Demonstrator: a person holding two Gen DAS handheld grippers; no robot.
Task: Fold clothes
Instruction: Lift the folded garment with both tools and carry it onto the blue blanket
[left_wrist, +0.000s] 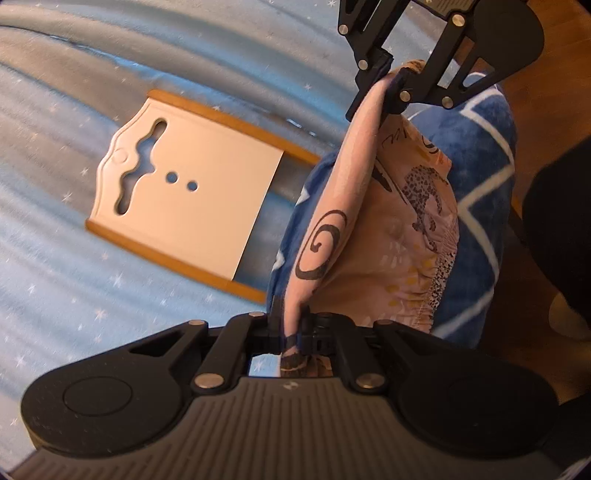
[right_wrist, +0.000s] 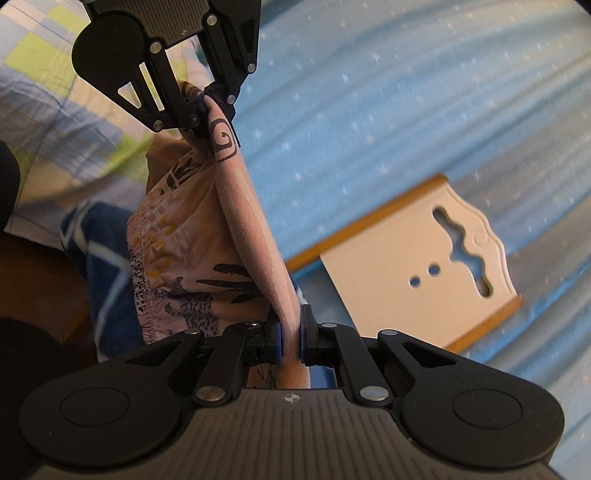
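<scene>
Your left gripper (left_wrist: 291, 332) is nearest the left wrist camera, its jaws clamped on one end of a pink printed garment (left_wrist: 388, 229). The garment's edge stretches taut from there up to your right gripper (left_wrist: 389, 83), which pinches the other end. In the right wrist view your right gripper (right_wrist: 291, 334) is closed on that same pink fabric (right_wrist: 192, 236), with your left gripper (right_wrist: 207, 105) holding it at the top. The garment shows spirals and spotted cats, and hangs over a blue blanket with white lines (left_wrist: 476, 229). Beyond lies a light blue starred bedsheet (left_wrist: 74, 280), with a white wooden board with cut-out holes (left_wrist: 207, 199) resting on it. No containers are visible.
</scene>
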